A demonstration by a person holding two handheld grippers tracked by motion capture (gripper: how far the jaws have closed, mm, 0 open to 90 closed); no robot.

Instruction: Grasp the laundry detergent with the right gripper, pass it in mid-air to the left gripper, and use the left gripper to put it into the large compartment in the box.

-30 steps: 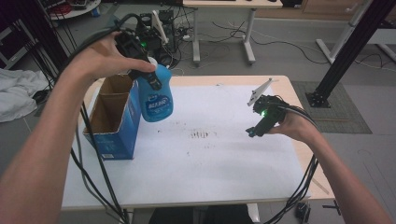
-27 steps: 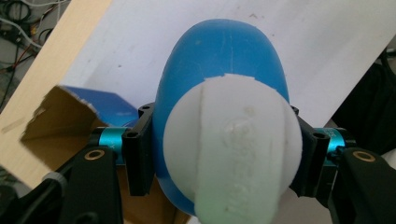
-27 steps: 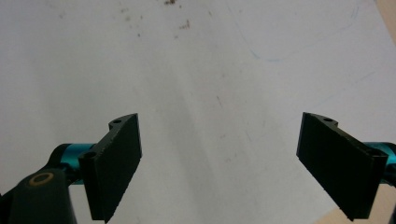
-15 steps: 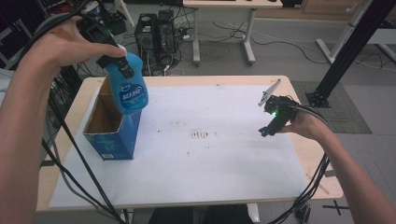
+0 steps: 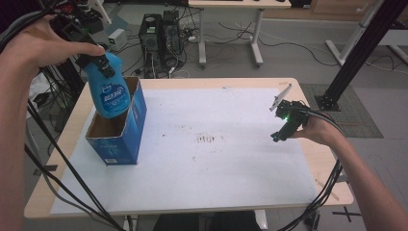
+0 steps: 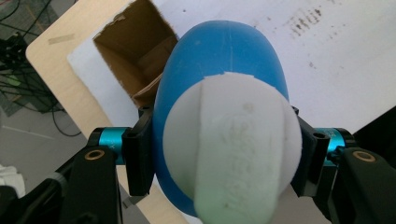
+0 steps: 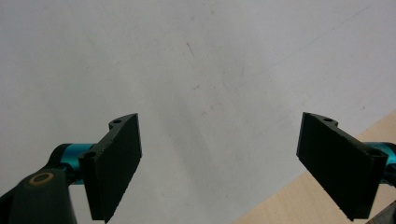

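L gripper [image 6: 219,154] clamps the white cap end of a blue plastic bottle [image 5: 109,94], which has swung over from beside the open blue cardboard box [image 5: 126,139] and now hangs above its mouth, base prob. just inside the rim. So insertion looks near. R gripper [image 7: 219,168] idles w/ jaws wide, empty, over the white table sheet [image 5: 231,163].

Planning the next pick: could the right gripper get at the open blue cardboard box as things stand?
Probably yes. The right gripper has open, empty jaws, and bare white table sheet lies between it and the blue cardboard box, though the left gripper holds a blue bottle above its opening.
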